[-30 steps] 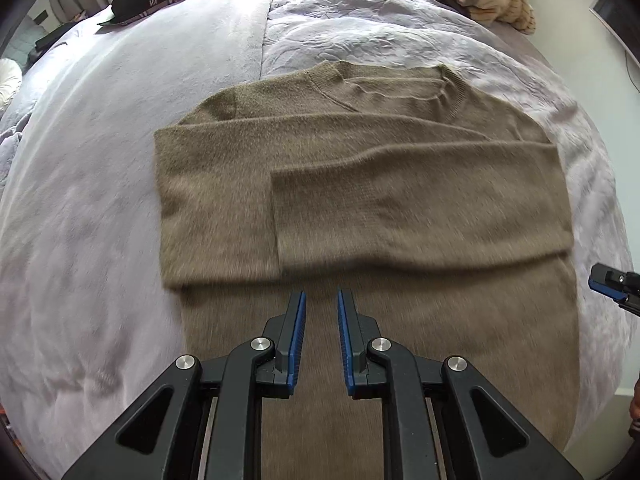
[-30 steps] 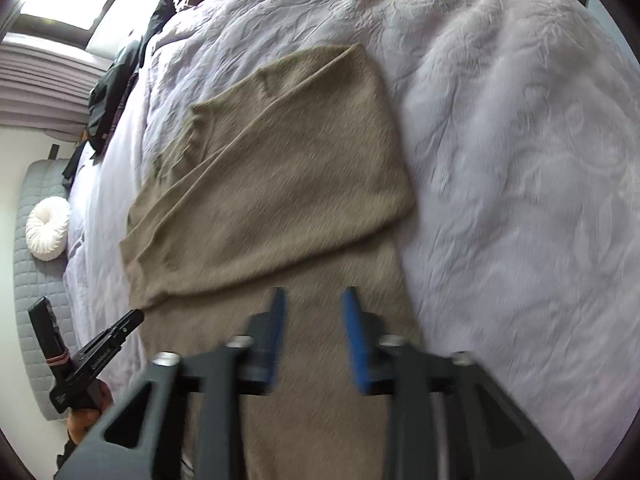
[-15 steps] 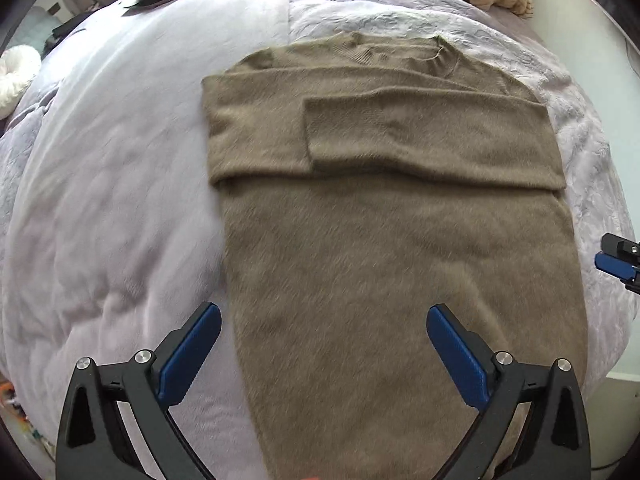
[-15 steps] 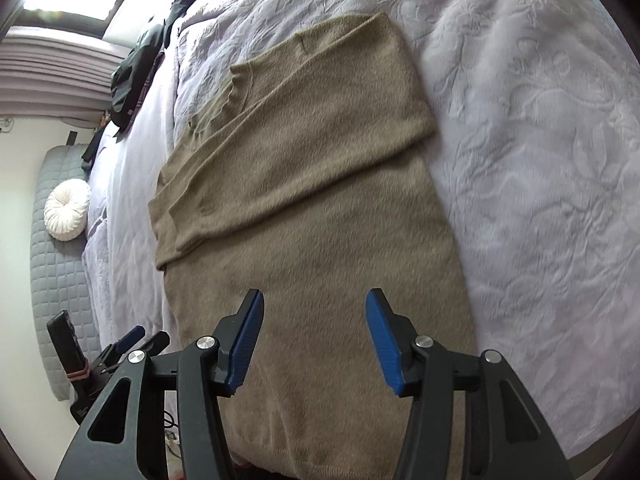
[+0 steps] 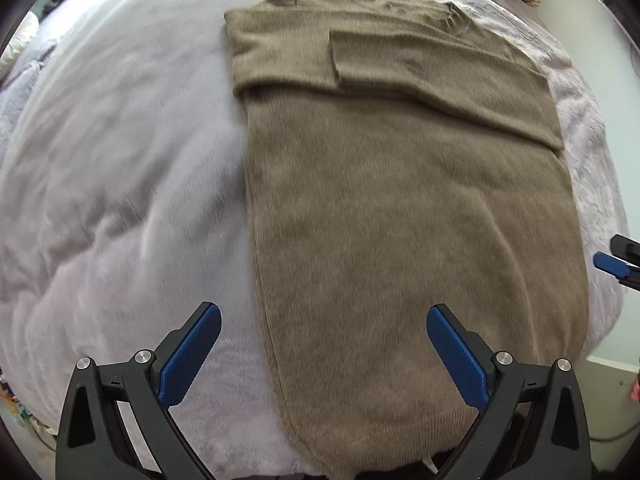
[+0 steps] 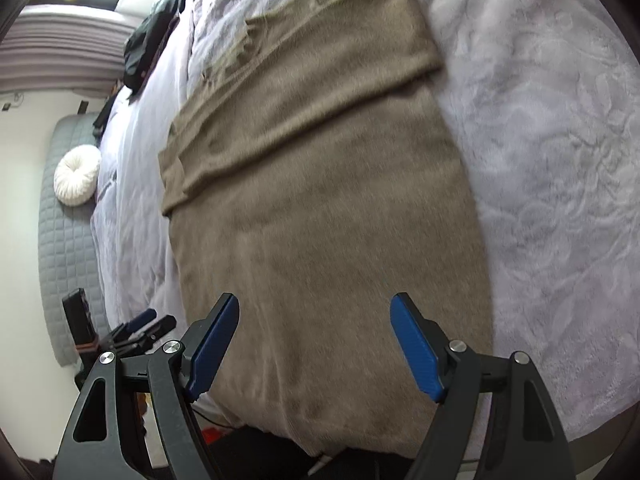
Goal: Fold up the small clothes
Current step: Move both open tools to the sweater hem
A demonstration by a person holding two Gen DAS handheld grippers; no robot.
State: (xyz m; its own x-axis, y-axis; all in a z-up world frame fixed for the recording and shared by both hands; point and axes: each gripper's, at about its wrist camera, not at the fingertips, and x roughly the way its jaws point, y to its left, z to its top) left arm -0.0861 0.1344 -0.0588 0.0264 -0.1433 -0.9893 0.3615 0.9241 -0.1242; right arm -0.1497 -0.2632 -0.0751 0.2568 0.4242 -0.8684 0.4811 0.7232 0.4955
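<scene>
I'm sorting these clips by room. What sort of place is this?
Most likely a bedroom. An olive-brown knit sweater lies on a bed under a pale lilac textured bedspread, against a grey quilted padded headboard with a round white cushion.

Olive-brown sweater, flat on bed, sleeves folded across chest

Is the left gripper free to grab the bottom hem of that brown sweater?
Probably yes. The left gripper is wide open over the sweater, its jaws straddling the sweater's left edge near the hem, with nothing lying on that hem.
</scene>
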